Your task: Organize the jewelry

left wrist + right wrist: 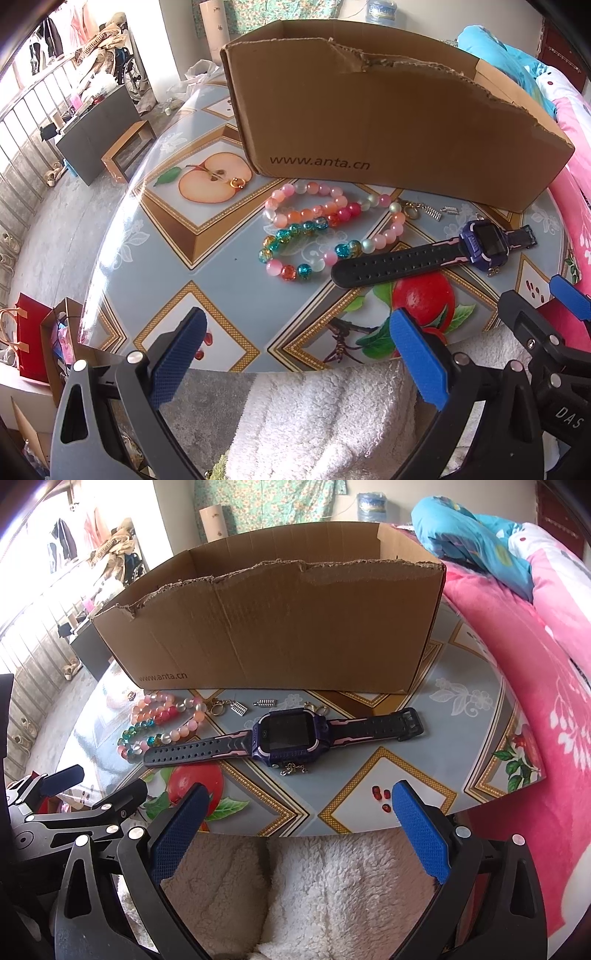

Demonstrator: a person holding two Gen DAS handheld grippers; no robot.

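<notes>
Waiting with both grippers spread wide and empty at the table's near edge.
Watch (284, 736) lies flat just before the cardboard box (280, 627); left gripper (295, 358), right gripper (295, 834). Probably light; its rigid case should pinch better than the floppy strap.

place: home bedroom — pink quilt (517, 664) | hanging clothes (55, 40) | fruit-print table (406, 746)
</notes>
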